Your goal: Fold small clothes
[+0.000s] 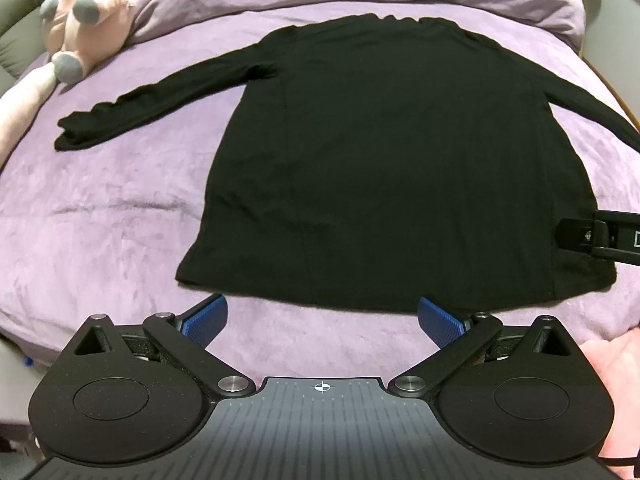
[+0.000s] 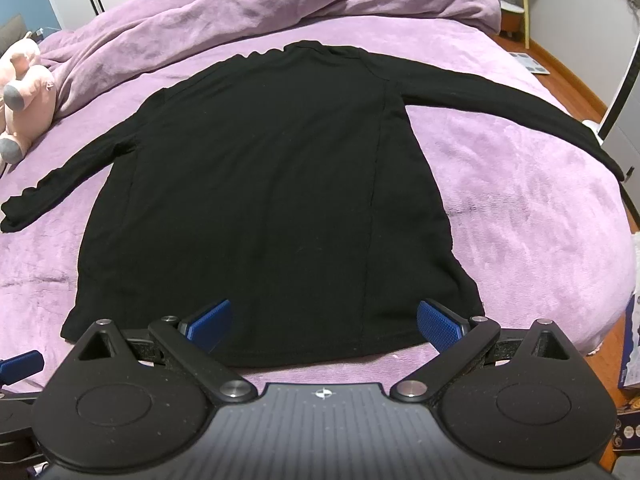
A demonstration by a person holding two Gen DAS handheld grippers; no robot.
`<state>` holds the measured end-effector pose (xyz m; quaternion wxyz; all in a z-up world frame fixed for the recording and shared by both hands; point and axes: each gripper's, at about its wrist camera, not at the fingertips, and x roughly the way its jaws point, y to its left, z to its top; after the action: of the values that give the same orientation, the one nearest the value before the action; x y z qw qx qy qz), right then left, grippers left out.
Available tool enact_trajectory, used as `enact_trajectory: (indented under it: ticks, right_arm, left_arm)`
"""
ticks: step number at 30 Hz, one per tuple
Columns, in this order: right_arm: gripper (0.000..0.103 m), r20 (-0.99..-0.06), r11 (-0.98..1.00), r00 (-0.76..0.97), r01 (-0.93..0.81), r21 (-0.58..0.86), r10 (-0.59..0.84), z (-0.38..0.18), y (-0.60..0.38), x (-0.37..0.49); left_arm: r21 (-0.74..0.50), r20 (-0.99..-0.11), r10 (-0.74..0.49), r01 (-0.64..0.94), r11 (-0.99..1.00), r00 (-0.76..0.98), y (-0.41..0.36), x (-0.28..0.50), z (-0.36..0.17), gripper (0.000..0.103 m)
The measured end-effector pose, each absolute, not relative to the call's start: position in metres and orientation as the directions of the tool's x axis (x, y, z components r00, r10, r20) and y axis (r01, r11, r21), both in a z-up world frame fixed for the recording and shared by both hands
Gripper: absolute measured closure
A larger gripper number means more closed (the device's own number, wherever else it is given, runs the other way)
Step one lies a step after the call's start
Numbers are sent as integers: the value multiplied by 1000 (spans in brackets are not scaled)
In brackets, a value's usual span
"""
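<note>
Black long-sleeve top (image 1: 372,152) is lying flat on the purple bed cover (image 1: 112,216), filling center of both frames, neck end toward the top, hem toward the bottom. Both sleeves are spreading outward: 1 sleeve is running to mid left in the left wrist view w/ its cuff bunching a bit, the other is running off the right edge. In the right wrist view the right-side sleeve is stretching to the far right, reaching the bed edge.

Left tool (image 1: 322,322) is sitting at bottom center of its frame, blue pads (image 1: 206,320) spread wide apart, gripping nothing; pads are sitting just short of the hem, over bare cover, not touching the fabric as far as visible. Part of a hand (image 1: 612,384) is showing at lower right of that frame.

Right tool (image 2: 324,326) is also wide open, holding nothing; its pads (image 2: 440,326) are sitting over the hem area at bottom center of its frame; can't tell if they're touching the cloth. In the left wrist view this tool is poking in from mid right, over the top's right side edge.

Pink plush toy (image 1: 86,12) is lying at upper left, well apart from the top. Rumpled purple duvet (image 2: 248,4) is bunching along the top of both frames.
</note>
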<state>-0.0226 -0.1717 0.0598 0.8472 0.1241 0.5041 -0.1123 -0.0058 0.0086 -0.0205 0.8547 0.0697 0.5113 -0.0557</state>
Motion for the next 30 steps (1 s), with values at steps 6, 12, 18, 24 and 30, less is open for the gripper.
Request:
enact_trajectory:
  ticks: [6,12,18,24,30]
  right_arm:
    - [4,-883,944,465,313,101,-60,60,-171,-21]
    - [4,-883,944,465,313,103,-58,60,-172,-22]
    - [4,-882,944,467,314,103,-59,60,-173,-22]
    - [4,-883,945,465,311,102,-57,59,-173,-22]
    - [4,-883,944,466,312,104,-57,59,-173,-22]
  left_arm:
    - [61,-883,-25,168,984,469,9,-6,-21,0]
    - [62,-885,-24,169,984,465,8,-6,-21,0]
    - [63,-885,-23,168,984,465,7,-6,-21,0]
    - [62,-886,-22,166,984,463,8,-6,-22,0]
    - [62,-888,-21,166,984,459,9,-6,-23,0]
